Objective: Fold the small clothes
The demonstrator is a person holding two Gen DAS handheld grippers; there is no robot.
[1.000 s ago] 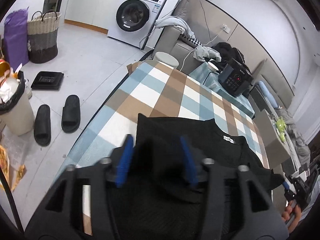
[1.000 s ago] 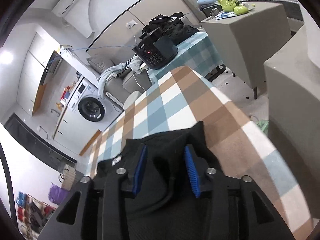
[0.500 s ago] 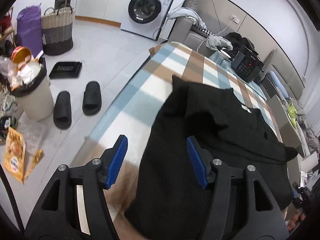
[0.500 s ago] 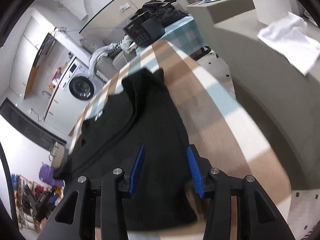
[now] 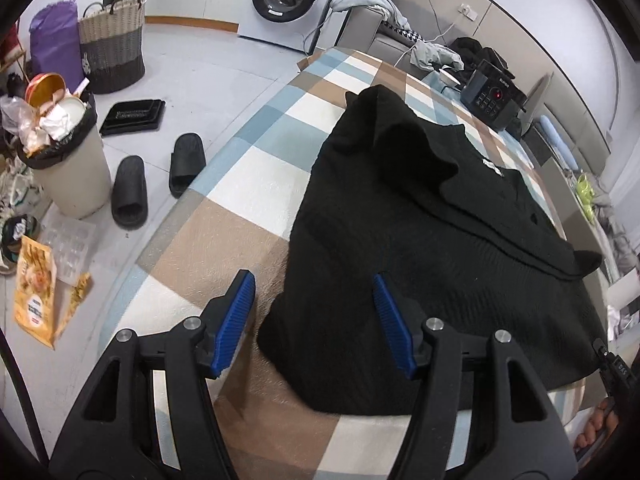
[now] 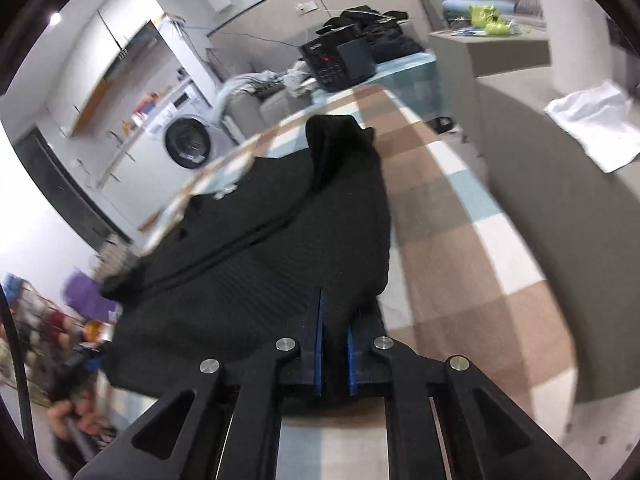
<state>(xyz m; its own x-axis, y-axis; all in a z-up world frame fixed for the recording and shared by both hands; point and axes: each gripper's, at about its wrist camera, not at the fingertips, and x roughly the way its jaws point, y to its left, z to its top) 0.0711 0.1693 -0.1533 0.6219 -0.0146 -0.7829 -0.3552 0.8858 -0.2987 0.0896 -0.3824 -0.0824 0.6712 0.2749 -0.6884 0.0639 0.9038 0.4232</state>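
Note:
A black garment (image 5: 420,220) lies spread on the checked tablecloth (image 5: 248,168), collar label up, with one sleeve folded over at the far end. My left gripper (image 5: 312,280) hangs open over the garment's near left corner. Fabric lies between the blue pads (image 5: 236,316), which do not press on it. In the right wrist view the same garment (image 6: 260,260) runs away from me. My right gripper (image 6: 334,320) is shut on its near edge, black fabric pinched between the pads. A hand (image 5: 600,428) holding the right gripper shows at the left view's lower right.
Left of the table, on the floor, are a full waste bin (image 5: 68,168), two black slippers (image 5: 128,188) and a wicker basket (image 5: 112,52). A black appliance (image 5: 490,98) sits beyond the table's far end. A grey sofa with a white cloth (image 6: 596,120) runs along the right.
Both grippers have drawn back toward the table's near edge, so more of the garment shows. The right jaws, open half a second ago, have closed on the garment's edge. The left stays open.

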